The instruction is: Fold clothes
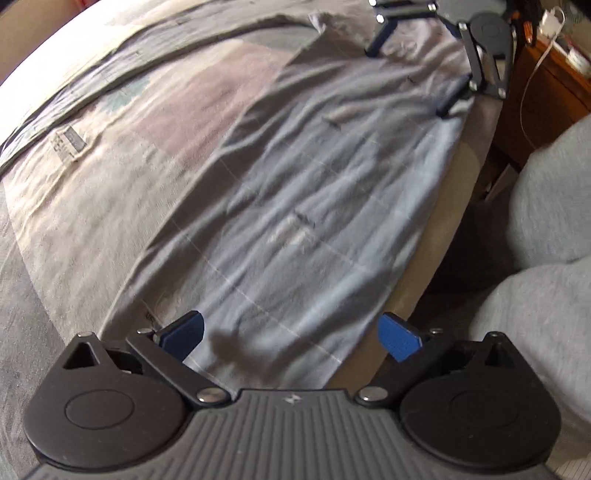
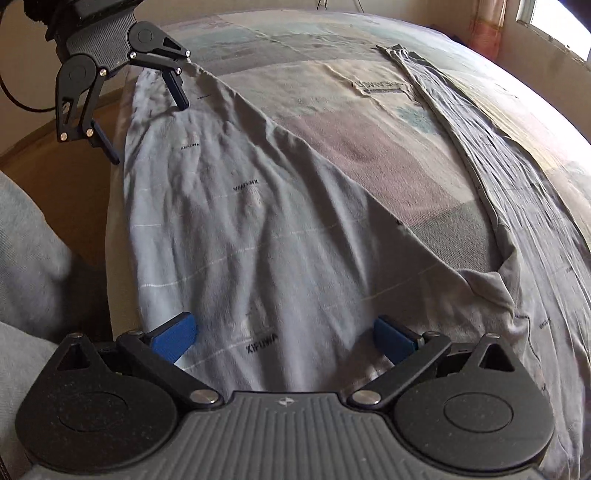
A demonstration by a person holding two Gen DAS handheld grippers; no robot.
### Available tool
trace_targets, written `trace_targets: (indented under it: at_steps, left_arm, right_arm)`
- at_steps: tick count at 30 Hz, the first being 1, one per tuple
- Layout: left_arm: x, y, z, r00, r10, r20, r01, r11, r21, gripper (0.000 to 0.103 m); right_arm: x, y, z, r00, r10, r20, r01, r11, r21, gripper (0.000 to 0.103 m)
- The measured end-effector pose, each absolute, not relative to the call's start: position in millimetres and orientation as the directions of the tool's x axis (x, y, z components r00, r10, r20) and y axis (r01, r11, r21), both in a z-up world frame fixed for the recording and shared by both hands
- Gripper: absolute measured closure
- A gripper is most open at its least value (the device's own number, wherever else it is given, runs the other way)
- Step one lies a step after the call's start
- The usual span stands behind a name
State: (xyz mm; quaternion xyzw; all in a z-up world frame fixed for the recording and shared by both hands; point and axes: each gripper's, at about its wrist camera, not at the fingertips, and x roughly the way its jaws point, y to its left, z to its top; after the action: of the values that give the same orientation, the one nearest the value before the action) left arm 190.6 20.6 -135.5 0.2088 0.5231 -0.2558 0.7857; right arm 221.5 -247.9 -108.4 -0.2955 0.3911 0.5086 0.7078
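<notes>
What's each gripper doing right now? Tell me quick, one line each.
Left gripper: open, blue fingers spread over the light grey-blue printed cloth garment, gripping nothing.
Right gripper: open, poised over the same garment, gripping nothing.

Patchwork bedspread [image 2: 332,155]; wooden nightstand [image 1: 546,96]; bright window [image 2: 554,26].

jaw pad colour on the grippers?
Blue pads on black linkages, on both the left gripper and the right gripper. Clearest in the right wrist view.

Two wrist cameras facing each other along the bed edge

Each looks low and close over the pale blue-grey printed cotton garment [image 1: 295,206] [image 2: 229,229] from opposite ends; both share it and the patchwork bedspread [image 1: 110,173] [image 2: 351,147].
</notes>
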Motion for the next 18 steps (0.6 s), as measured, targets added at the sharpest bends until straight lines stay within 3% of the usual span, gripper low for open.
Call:
trace_targets:
  at_steps: [12,18]
  left_arm:
    - [184.1,46.3,-137.5,0.333,-0.155,-0.930,0.566,0.822,0.065,0.001]
    - [176.4,67.5,-139.1,0.315,-0.119,-0.942,0.524,0.849,0.068,0.001]
  right_arm:
    - [226.9,-234.8,-114.6,0.142,0.573,-0.807,-0.975,0.223,-0.013,0.000]
    - [228.4,-235.0,-111.9,0.143,0.548,-0.824,-0.973,0.232,-0.015,0.000]
